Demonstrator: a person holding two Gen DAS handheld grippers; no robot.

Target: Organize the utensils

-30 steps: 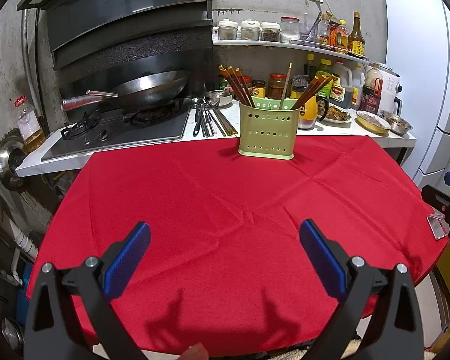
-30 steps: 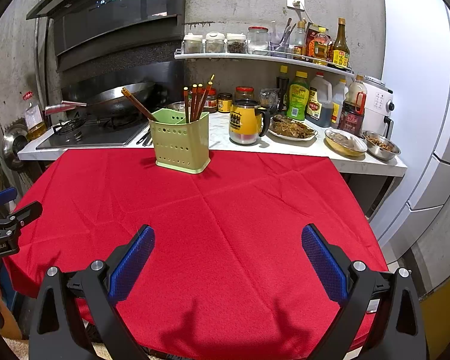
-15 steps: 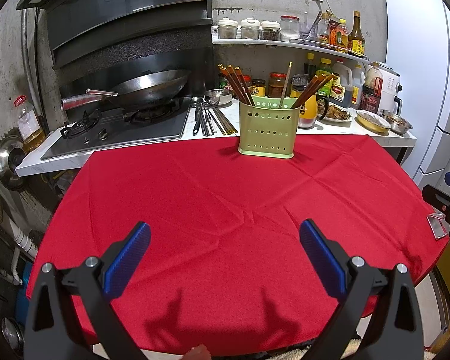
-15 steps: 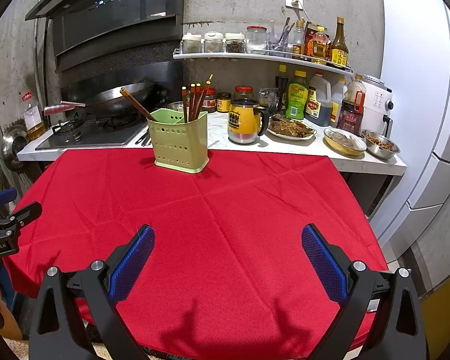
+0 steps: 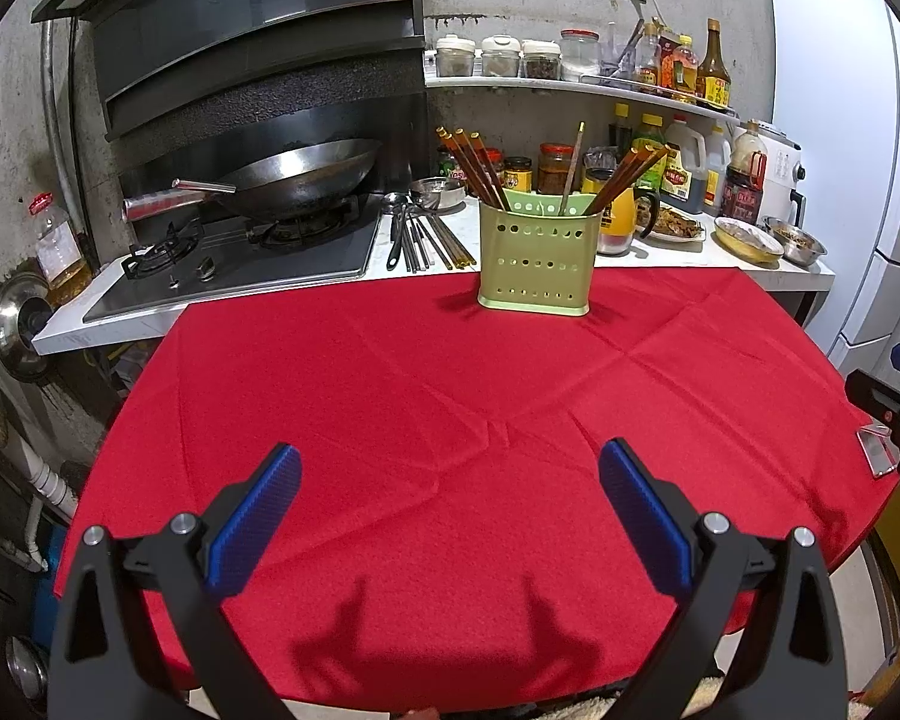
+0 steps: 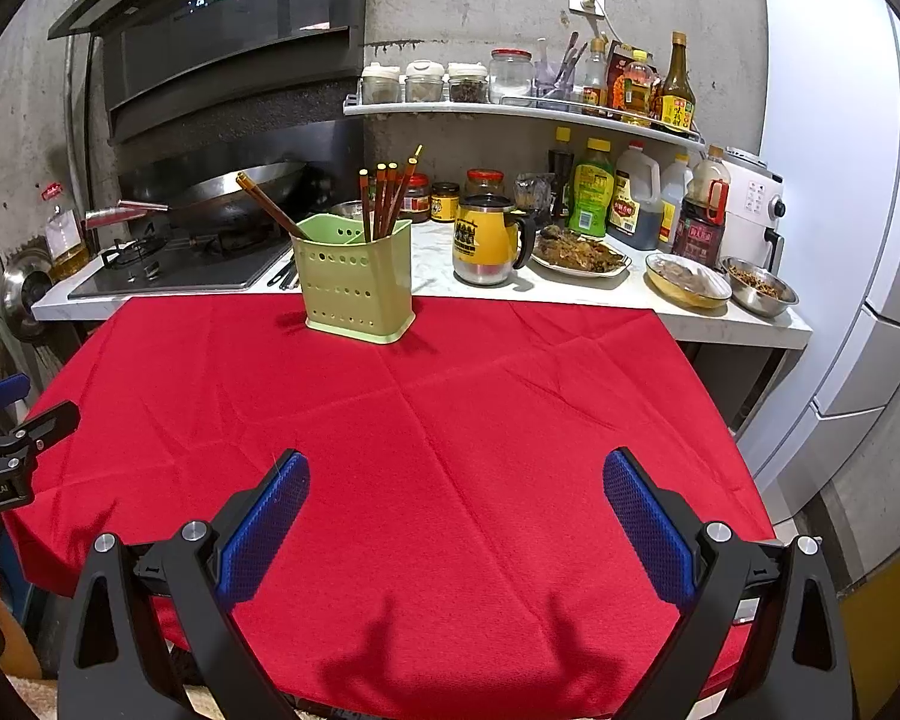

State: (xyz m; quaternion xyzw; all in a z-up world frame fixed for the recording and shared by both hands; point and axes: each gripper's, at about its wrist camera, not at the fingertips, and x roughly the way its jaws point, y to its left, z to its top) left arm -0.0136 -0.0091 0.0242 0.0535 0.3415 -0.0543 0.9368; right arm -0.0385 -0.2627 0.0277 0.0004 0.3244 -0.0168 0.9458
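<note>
Left gripper (image 5: 449,501): we hold it low at 6 o'clock over the red tablecloth (image 5: 450,396), blue pads spread wide, nothing between them. Right gripper (image 6: 455,507): likewise wide and unloaded above the cloth. Green perforated utensil holder (image 5: 534,261): we find it upright at 12 o'clock on the cloth's far edge, brown chopsticks (image 5: 477,171) leaning out of it. Loose utensils (image 5: 417,234): on the white counter at 11 o'clock, between holder and gas stove (image 5: 234,252). Wok (image 5: 297,177): on the burner. Yellow mug (image 6: 489,246): at 1 o'clock from the holder in our right view.
</note>
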